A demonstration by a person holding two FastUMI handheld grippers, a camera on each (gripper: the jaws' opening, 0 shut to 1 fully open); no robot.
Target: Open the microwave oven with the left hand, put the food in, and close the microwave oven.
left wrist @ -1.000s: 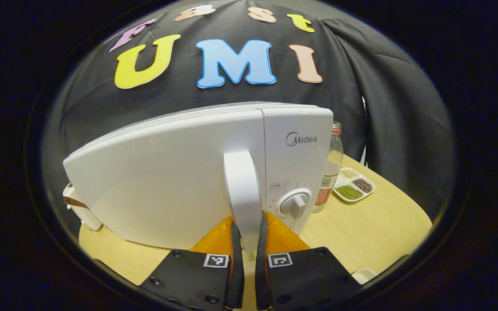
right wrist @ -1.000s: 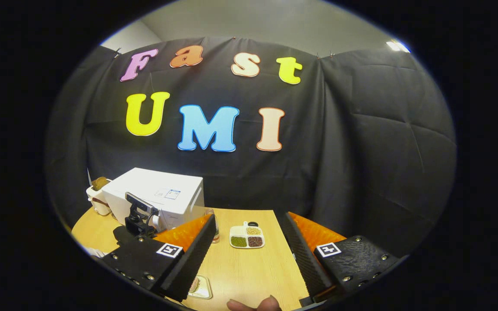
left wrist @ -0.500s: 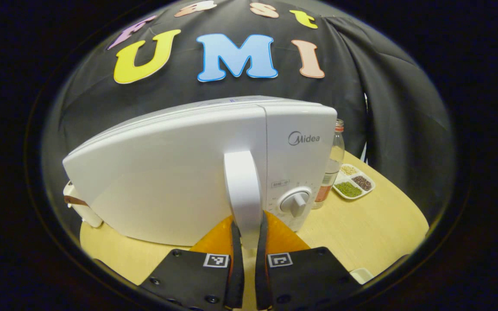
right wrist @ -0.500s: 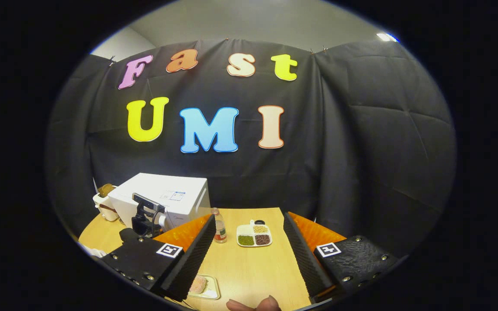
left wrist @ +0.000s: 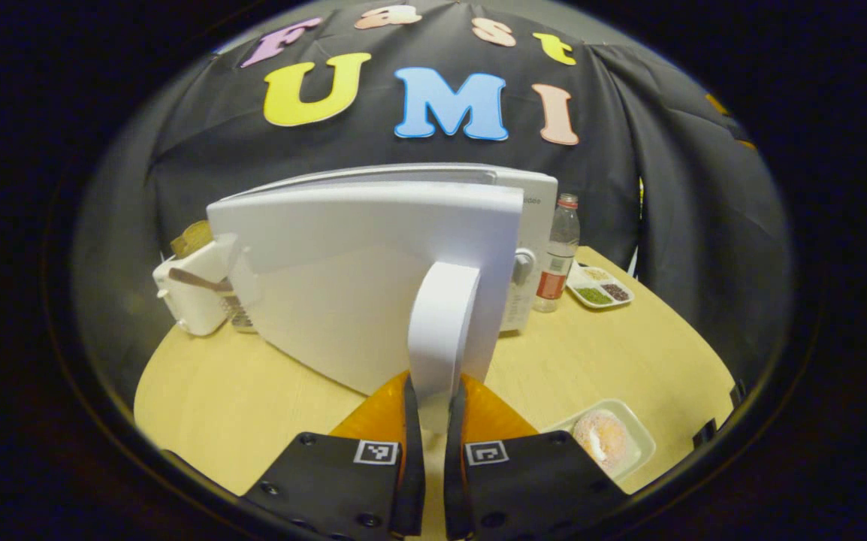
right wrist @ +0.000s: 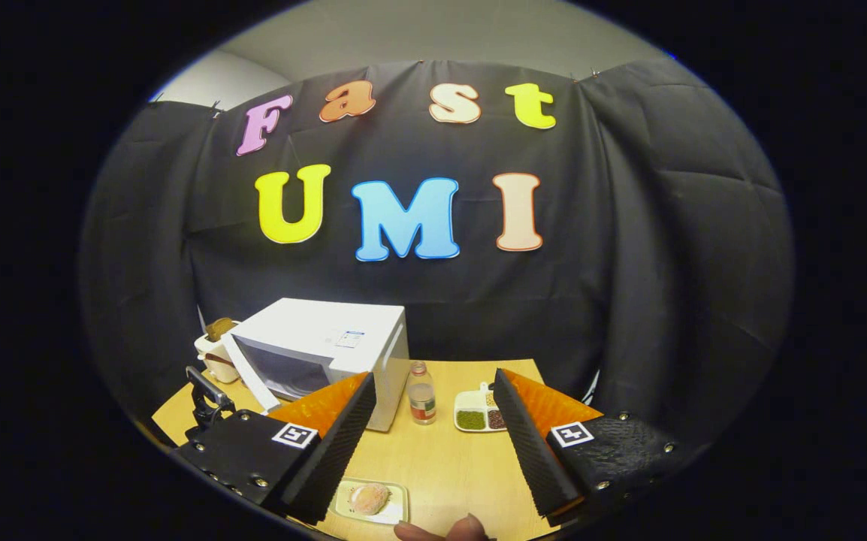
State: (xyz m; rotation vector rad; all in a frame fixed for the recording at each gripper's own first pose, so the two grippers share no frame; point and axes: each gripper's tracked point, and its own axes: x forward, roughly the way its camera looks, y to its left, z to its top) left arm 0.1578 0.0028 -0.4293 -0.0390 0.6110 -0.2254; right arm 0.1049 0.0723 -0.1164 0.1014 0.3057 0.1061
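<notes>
A white microwave oven (left wrist: 373, 225) stands on a pale wooden desk (left wrist: 253, 398) in front of a black cloth wall, and everything here is placed relative to it. To its left, touching or just beside its side, sits a small white container (left wrist: 189, 297) with something brown poking out of the top. The oven's door (left wrist: 358, 278) is swung partly open — in the right gripper view the dark window of the door (right wrist: 283, 368) angles away from the cabinet. The left gripper (left wrist: 427, 421) is clamped on the door's upright white handle (left wrist: 441, 330), one finger pressed to each side of it. In front of the oven, nearer the camera and a little to the right, the food — a pinkish round pastry (left wrist: 602, 436) — rests on a small white tray (left wrist: 640, 443). Just right of the oven stands a clear bottle (left wrist: 557, 252) with a red label, and beyond it a white divided dish (left wrist: 599, 285) of green, brown and pale grains. The right gripper (right wrist: 433, 428) hovers above the desk in front of the oven, fingers spread wide apart, gripping nothing.
</notes>
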